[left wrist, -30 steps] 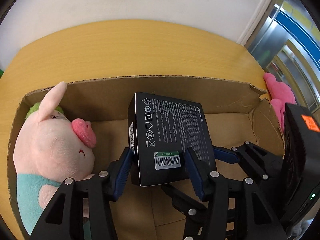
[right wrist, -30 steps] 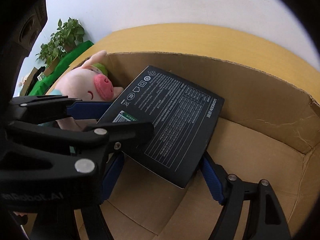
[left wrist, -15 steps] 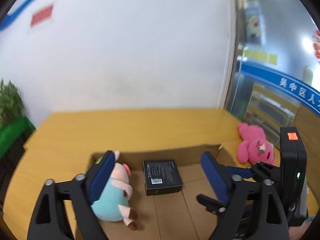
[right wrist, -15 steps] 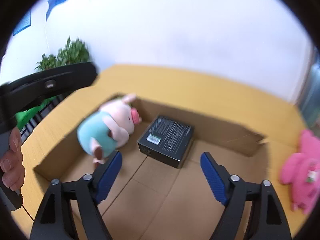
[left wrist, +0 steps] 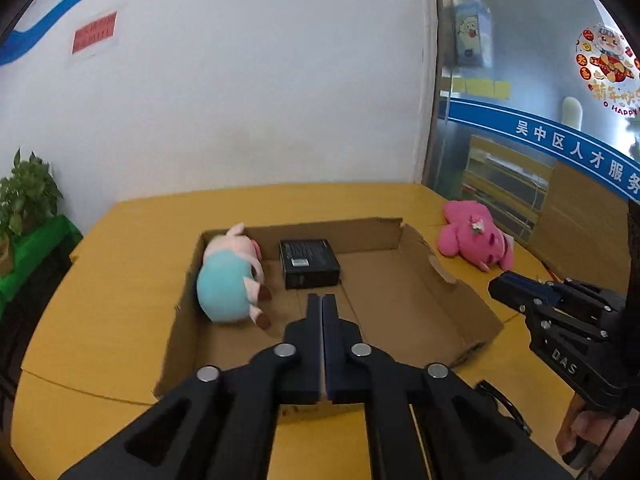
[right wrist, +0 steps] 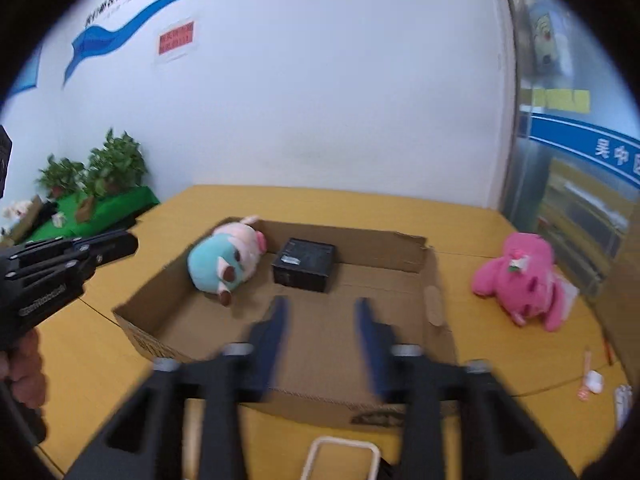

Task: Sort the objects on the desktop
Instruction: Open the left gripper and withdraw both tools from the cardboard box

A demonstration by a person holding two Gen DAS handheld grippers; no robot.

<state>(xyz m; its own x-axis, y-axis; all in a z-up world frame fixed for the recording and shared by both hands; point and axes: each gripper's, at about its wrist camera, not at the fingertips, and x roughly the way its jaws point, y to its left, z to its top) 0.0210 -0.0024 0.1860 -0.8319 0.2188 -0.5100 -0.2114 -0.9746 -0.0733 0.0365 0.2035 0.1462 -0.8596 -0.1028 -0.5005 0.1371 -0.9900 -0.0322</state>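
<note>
A shallow cardboard box [left wrist: 436,280] [right wrist: 434,280] sits on the yellow table. Inside it at the far side lie a pale pink pig plush in a teal shirt [left wrist: 230,276] [right wrist: 224,260] and a black carton [left wrist: 308,262] [right wrist: 305,264]. A bright pink plush [left wrist: 474,240] [right wrist: 520,276] lies on the table right of the box. My left gripper [left wrist: 322,300] is shut and empty, above the box's near half. My right gripper [right wrist: 322,304] is open and empty, blurred, above the box's near part; it also shows in the left wrist view [left wrist: 508,280].
Potted plants on a green cloth [right wrist: 92,192] stand left of the table. A white wall is behind, a glass partition [left wrist: 520,140] to the right. Small white items [right wrist: 592,380] lie at the table's right edge. A white looped thing [right wrist: 340,456] sits by the near edge.
Both grippers let go of the black carton and pulled back and up from the box. The left gripper then shut; the right one narrowed but stays open. The carton lies flat in the box.
</note>
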